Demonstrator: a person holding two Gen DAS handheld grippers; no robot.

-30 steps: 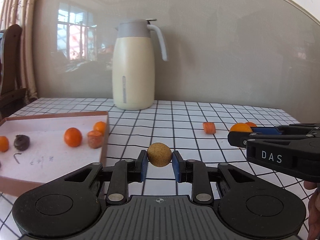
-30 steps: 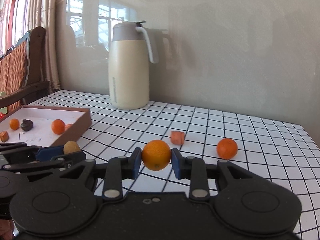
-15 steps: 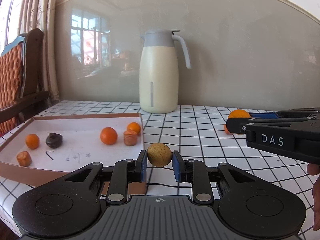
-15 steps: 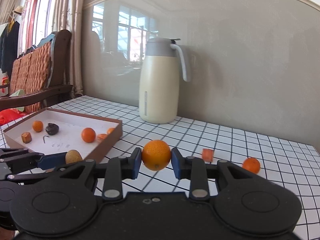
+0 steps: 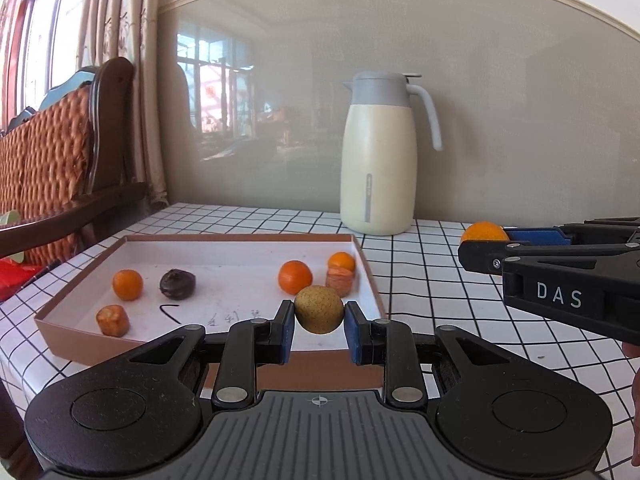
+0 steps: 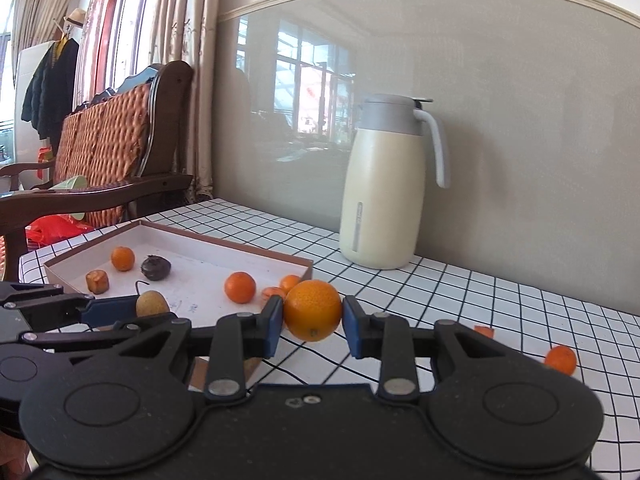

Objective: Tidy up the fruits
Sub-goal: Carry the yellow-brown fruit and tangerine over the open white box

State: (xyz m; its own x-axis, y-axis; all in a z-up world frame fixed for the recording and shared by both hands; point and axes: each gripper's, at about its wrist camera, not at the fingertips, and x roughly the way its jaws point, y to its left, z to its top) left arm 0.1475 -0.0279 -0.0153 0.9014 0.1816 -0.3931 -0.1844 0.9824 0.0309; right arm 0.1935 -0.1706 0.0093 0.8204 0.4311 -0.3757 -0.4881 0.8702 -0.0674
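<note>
My left gripper point(image 5: 319, 326) is shut on a brownish-yellow round fruit point(image 5: 319, 309) and holds it above the near right part of the shallow brown box point(image 5: 200, 238). The box holds three oranges, a dark fruit point(image 5: 177, 283) and two orange-brown pieces. My right gripper point(image 6: 313, 326) is shut on an orange point(image 6: 313, 310), held above the table just right of the box point(image 6: 224, 244). The right gripper also shows in the left wrist view point(image 5: 484, 236). A small orange point(image 6: 561, 359) and an orange piece point(image 6: 485, 330) lie on the table at the right.
A cream thermos jug point(image 5: 382, 156) with a grey lid stands at the back of the checked table point(image 5: 440, 280), near the wall. A wooden chair point(image 6: 116, 148) stands to the left beyond the table edge.
Both grippers have swung left toward the box, still holding their fruits. The box now lies straight ahead of the left gripper, and the jug has shifted right in both views.
</note>
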